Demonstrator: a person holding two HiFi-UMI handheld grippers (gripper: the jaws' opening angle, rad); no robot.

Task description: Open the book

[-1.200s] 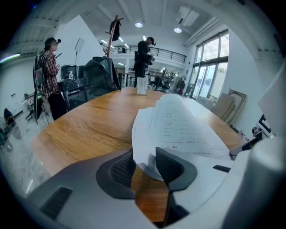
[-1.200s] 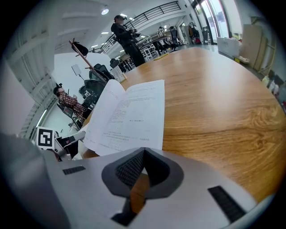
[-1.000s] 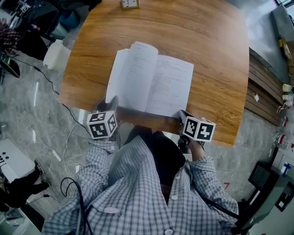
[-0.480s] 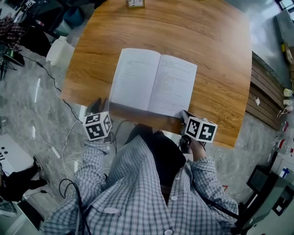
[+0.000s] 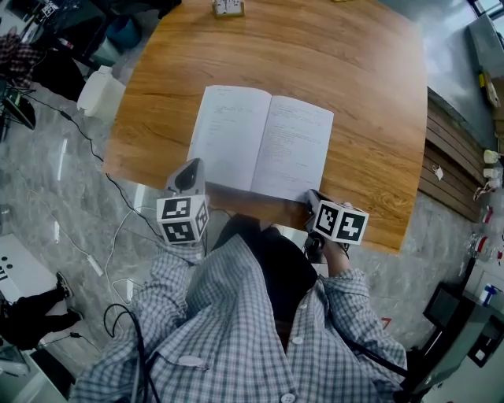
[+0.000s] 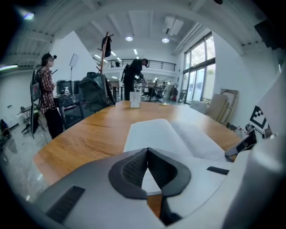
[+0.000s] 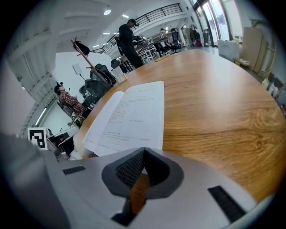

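Open book (image 5: 262,146) lies flat on table (image 5: 378,94). At its 7 o'clock, left gripper (image 5: 187,175), jaws just closed on nothing; at 5 o'clock, right gripper (image 5: 313,200), jaws together, empty. Small box (image 5: 225,7) at 12 o'clock.

The right gripper (image 7: 142,151) has its jaws together with nothing between, just at the open book (image 7: 129,114), perhaps touching it, by the table's (image 7: 214,98) near edge.
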